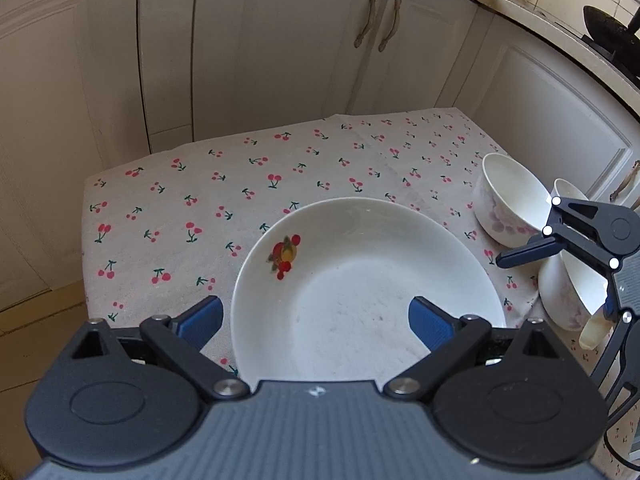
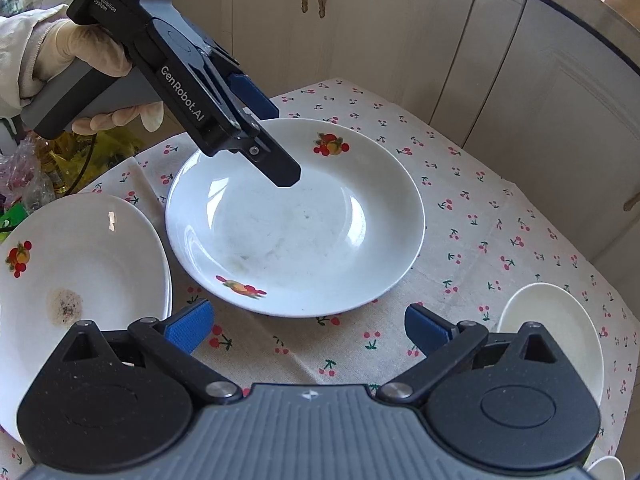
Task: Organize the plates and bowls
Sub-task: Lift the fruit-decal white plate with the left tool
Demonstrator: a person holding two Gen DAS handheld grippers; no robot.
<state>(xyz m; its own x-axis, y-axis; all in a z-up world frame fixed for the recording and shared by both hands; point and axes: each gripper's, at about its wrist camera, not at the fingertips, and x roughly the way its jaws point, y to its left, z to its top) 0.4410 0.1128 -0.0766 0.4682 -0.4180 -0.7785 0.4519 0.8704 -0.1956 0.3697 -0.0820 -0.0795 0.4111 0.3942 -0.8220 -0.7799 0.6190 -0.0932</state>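
so closest to the lens in the right wrist view, the right gripper (image 2: 308, 330) has its blue pads spread wide with nothing between them, just cherry-print tablecloth (image 2: 480, 216) underneath. Lower left there's a stained plate (image 2: 88, 256) with a brown crusty patch in it, and it looks like it sits on another plate. Mid-frame is the big fruit-print plate (image 2: 296, 216), empty apart from faint smudges. The left gripper (image 1: 316, 322) hangs above it, jaws also apart and holding nothing, a gloved hand (image 2: 100, 52) on its handle at upper left. Over at the right edge of the left wrist view sit two floral bowls (image 1: 516, 204), both look empty. My worry: these plates are glazed and shallow-rimmed, so pinching only the rim could let one slip out and chip. Also both grippers crowd the same plate, so they might bump each other, and the bowls are near the table edge
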